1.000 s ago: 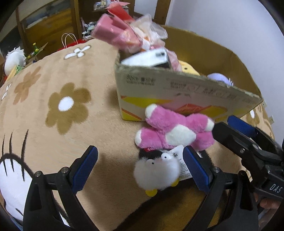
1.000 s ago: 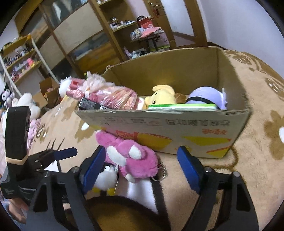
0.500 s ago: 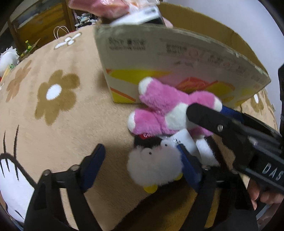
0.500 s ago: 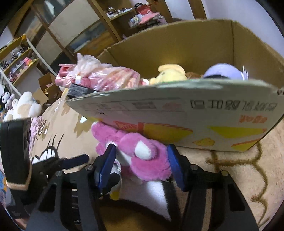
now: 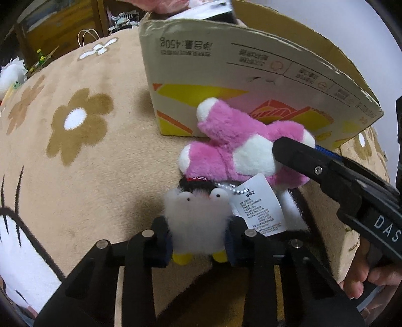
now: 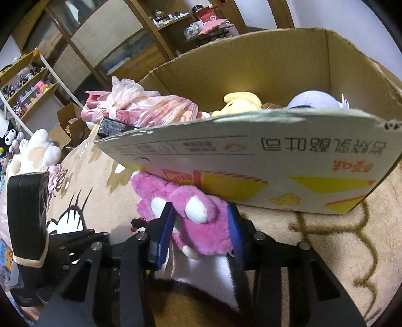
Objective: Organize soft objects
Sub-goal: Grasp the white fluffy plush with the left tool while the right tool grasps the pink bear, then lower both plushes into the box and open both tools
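A small white fluffy toy (image 5: 198,208) with yellow feet and a paper tag (image 5: 258,201) lies on the beige flowered blanket (image 5: 83,156). My left gripper (image 5: 198,226) is closing on it, and both pads press its sides. Just behind it, a pink and white plush (image 6: 160,191) leans against the front of the cardboard box (image 6: 251,156). My right gripper (image 6: 199,213) is closing around this plush, its blue pads squeezing the body. One of its black fingers (image 5: 296,156) crosses the plush in the left wrist view.
The box holds a yellow plush (image 6: 241,100), a lavender one (image 6: 311,99) and a pink bagged bundle (image 6: 150,110). Wooden shelves (image 6: 176,22) stand behind, with more plush toys (image 6: 37,148) at the left. A hand (image 5: 359,276) holds the right gripper.
Both grippers closed from wide open. The left pads came in onto the white fluffy toy. The right gripper dropped a little and its pads came in onto the pink plush.
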`<action>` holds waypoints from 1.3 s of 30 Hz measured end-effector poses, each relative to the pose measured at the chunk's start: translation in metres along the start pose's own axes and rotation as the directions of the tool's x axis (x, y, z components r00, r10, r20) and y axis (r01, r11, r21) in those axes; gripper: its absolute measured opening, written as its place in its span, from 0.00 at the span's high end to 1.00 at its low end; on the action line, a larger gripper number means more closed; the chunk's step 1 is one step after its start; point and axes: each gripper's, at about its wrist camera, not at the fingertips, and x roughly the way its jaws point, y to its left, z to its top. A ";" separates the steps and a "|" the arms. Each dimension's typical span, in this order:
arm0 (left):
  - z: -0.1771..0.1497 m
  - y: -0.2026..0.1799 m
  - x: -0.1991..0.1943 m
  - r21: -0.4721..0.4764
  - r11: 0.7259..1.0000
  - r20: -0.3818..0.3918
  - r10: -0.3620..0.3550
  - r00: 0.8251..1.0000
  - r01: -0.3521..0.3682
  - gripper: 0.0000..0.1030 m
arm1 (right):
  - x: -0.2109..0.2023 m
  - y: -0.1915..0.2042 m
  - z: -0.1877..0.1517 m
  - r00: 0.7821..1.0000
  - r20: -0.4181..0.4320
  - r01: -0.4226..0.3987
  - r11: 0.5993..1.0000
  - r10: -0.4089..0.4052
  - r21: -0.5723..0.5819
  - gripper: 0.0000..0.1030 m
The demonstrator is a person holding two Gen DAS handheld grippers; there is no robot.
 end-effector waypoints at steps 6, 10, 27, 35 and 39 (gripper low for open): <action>-0.007 -0.004 -0.013 0.002 1.000 0.024 0.020 1.000 -0.020 0.72 | -0.012 0.002 0.002 1.000 0.021 -0.003 1.000 0.003 -0.004 0.70; -0.012 -0.001 -0.022 -0.008 0.999 0.041 0.045 0.998 -0.045 0.72 | -0.019 0.011 -0.001 0.999 0.036 0.029 0.998 -0.027 -0.051 0.72; -0.009 -0.012 -0.090 -0.031 0.995 0.226 0.096 0.969 -0.092 0.72 | -0.096 0.016 -0.013 0.984 0.118 0.133 0.991 -0.130 -0.017 0.73; 0.003 -0.027 -0.145 -0.032 0.993 0.398 0.116 0.910 -0.113 0.72 | -0.155 0.033 -0.004 0.947 0.274 0.181 0.983 -0.169 -0.016 0.73; 0.013 -0.034 -0.168 -0.023 0.994 0.464 0.109 0.879 -0.111 0.72 | -0.179 0.045 0.008 0.910 0.369 0.217 0.976 -0.188 -0.038 0.73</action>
